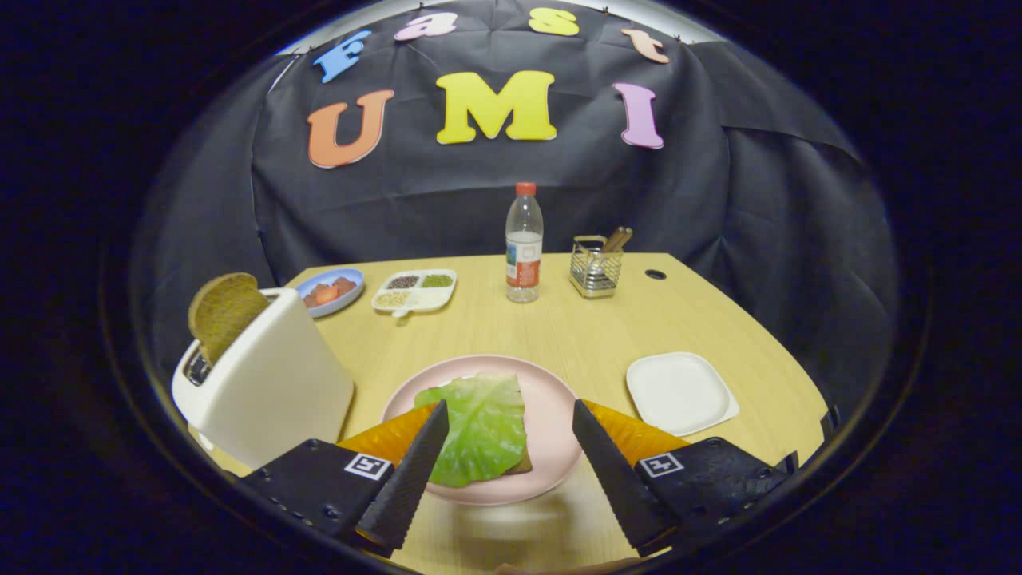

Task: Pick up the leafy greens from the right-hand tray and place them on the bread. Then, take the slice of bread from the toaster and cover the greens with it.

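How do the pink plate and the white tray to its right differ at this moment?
The pink plate is round; the white tray is square with rounded corners. The plate holds bread topped with greens; the tray is bare. The plate lies between the open tongs; the tray sits beyond the right finger. Both rest flat on the table.

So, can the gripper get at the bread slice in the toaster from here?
Probably yes. The open gripper holds nothing, and the bread slice sticks up out of the toaster, off beside the fingers, with nothing over its top.

Bright even overhead light, soft shadows, strong fisheye bending at edges
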`<action>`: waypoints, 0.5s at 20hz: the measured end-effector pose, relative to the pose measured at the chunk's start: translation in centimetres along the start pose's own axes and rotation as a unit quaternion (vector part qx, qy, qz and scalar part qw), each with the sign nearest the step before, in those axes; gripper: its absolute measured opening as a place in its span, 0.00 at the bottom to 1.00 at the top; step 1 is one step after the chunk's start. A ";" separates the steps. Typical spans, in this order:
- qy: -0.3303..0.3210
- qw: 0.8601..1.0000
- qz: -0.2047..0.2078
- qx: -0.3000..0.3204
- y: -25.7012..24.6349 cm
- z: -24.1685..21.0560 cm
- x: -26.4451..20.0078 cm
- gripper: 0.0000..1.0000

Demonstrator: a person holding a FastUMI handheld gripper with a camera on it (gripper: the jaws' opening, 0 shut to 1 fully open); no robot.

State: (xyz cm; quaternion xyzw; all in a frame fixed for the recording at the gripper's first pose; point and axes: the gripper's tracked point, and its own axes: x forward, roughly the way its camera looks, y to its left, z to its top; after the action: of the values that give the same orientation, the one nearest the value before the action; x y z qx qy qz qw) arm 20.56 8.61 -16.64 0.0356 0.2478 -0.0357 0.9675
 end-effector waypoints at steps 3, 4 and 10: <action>-0.019 1.000 -0.007 0.008 0.9 1.7 -3.5 0.96; -0.027 1.000 -0.004 0.003 1.6 2.4 -4.7 0.96; -0.090 0.994 0.057 -0.012 8.5 6.8 -9.8 0.96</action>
State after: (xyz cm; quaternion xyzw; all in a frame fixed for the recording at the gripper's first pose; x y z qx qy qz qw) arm 15.97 16.96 -5.50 0.0344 0.1575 0.0193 0.9867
